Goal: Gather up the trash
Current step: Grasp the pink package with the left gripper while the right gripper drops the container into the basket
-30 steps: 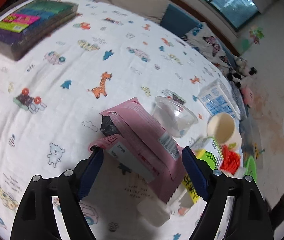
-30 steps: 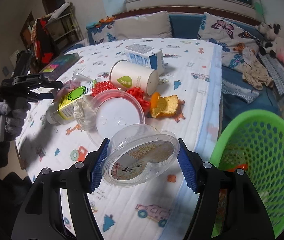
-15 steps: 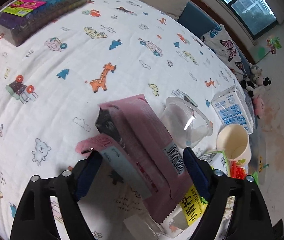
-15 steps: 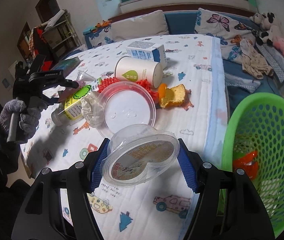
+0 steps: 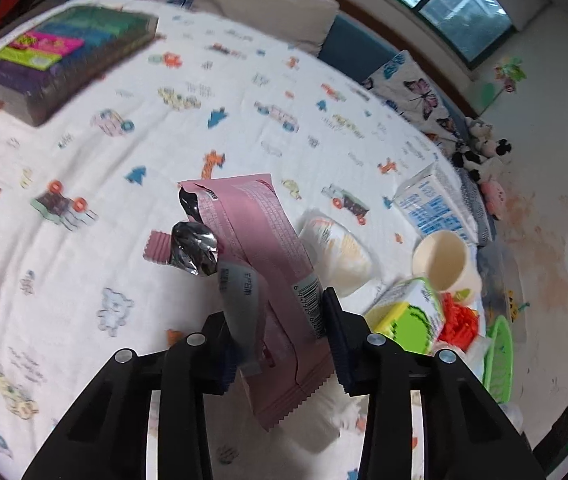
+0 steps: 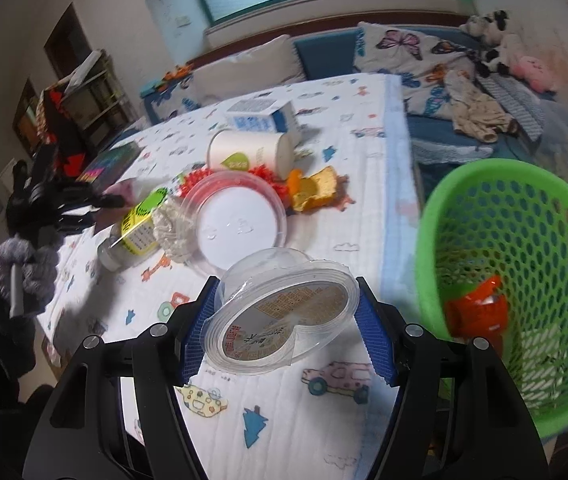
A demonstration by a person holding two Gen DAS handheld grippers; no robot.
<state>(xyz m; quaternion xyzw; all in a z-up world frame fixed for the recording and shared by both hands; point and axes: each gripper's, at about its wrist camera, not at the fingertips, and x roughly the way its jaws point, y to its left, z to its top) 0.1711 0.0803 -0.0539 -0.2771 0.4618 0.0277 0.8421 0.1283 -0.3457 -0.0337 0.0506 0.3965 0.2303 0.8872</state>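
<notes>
A table covered with a white cloth (image 5: 84,272) printed with cartoon animals and cars is seen from two handheld grippers. The left gripper (image 5: 280,340) has its jaws closing around a pink snack wrapper (image 5: 268,248), which is crumpled and lifted between the blue pads, its torn silver-lined mouth pointing away; the pads appear to be pressing its sides, though blur makes the contact hard to judge. The right gripper (image 6: 286,328) is clamped on a clear round plastic container (image 6: 284,320) with a printed label, held tilted above the cloth. Just to its right, off the table edge, a green mesh basket (image 6: 524,216) is seen (an orange piece of rubbish already lies inside). Further back on the table, a clear plastic lid (image 6: 240,220), a paper cup (image 6: 248,152) lying on its side, a blue and white carton (image 6: 262,118), a green-labelled bottle (image 6: 136,228) and a piece of cake (image 6: 316,188) are scattered close together. At the left edge, a gloved hand (image 6: 24,264) is seen gripping the other tool's handle.
</notes>
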